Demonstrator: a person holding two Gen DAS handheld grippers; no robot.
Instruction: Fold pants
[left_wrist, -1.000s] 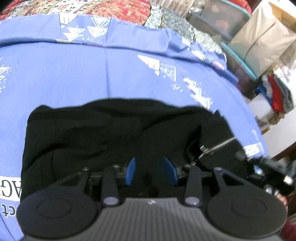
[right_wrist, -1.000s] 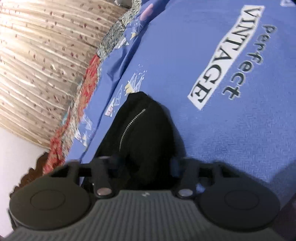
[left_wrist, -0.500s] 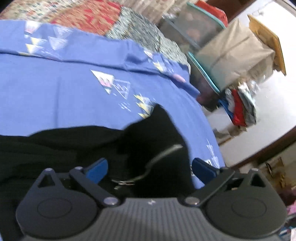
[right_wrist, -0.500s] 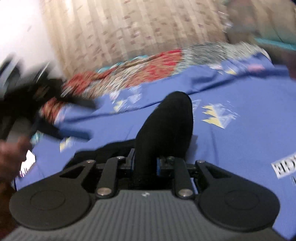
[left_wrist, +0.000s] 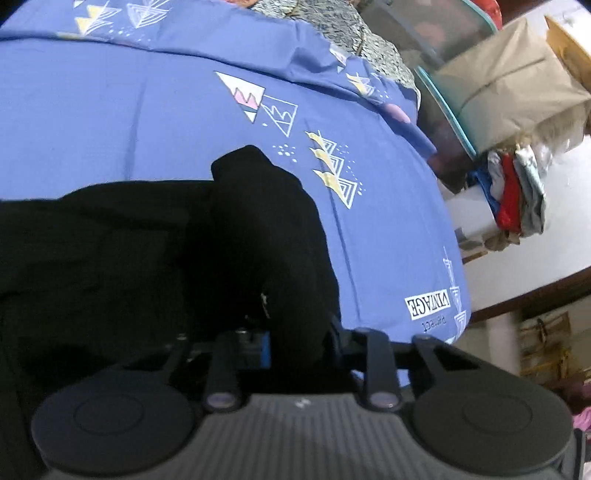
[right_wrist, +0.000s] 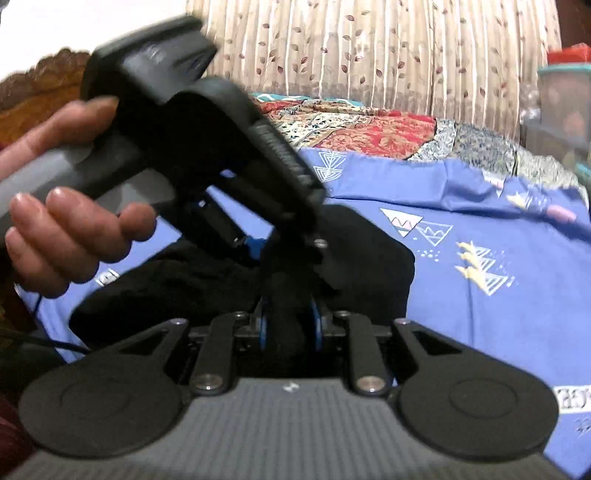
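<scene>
The left gripper (left_wrist: 295, 343) is closed on a raised fold of the black pants (left_wrist: 110, 258). One blue finger pad (left_wrist: 264, 349) shows at the left of the bunched cloth; the other is hidden by fabric. In the right wrist view, the left gripper (right_wrist: 258, 247) comes in from the upper left, held by the person's left hand (right_wrist: 66, 229), its tip pressed into the cloth.

The right gripper (right_wrist: 288, 328) is closed on another bunch of the same pants (right_wrist: 362, 266). Its two blue pads (right_wrist: 263, 328) sit close together with black fabric pinched between them.

The pants lie on the blue printed bedsheet (left_wrist: 147, 122), bunched toward the near edge; one lifted portion stands up between the left gripper's fingers. The sheet's right edge carries a "VINTAGE" print (left_wrist: 428, 306).

Beyond the sheet's far right corner stands a clear storage bin with a teal rim (left_wrist: 443, 55); its contents cannot be made out. A tan covered bundle (left_wrist: 509, 81) rests against it, and folded clothes (left_wrist: 513, 192) are stacked just below. A patterned curtain (right_wrist: 369, 51) hangs behind the bed.
</scene>
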